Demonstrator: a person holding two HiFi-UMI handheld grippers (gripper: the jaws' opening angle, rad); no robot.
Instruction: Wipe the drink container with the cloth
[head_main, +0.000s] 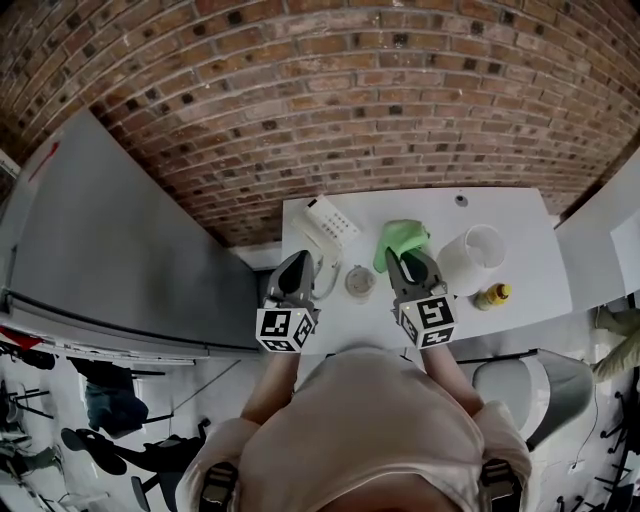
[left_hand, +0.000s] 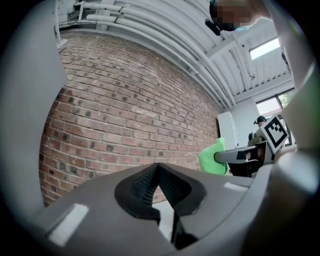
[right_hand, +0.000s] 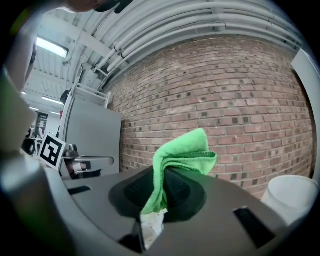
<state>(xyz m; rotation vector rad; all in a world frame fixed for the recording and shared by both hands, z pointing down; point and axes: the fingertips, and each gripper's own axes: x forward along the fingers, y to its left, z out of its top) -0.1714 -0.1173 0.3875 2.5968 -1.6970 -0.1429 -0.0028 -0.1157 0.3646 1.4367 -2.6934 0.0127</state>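
While the right claw (head_main: 412, 268) hangs over the white desk (head_main: 520, 215) clenched on the green cloth (head_main: 402, 240), we see nobody minding the container (head_main: 472, 258), and that's the worry. It stands upright toward the desk's back right, just beside the cloth, touched by neither claw. The left claw (head_main: 296, 272) is pressed tight on nothing, its pads meeting with only brick wall beyond them, and it sits well over on the far side of a small round lid (head_main: 360, 283).

So if the cloth goes in now, we reckon the container, which looks light and open-topped, could skid or tip. The little yellow bottle (head_main: 492, 296) near its front is right in the path.

The grip's our second risk. In the right gripper view only a narrow fold of cloth is pinched between the pads, and the rest is bunched loose above them. Drag that across the container's side with any pressure and it may pull free, or the hard claw tips may scrape where cloth should be. We'd want the left claw opened and bracing the container first.
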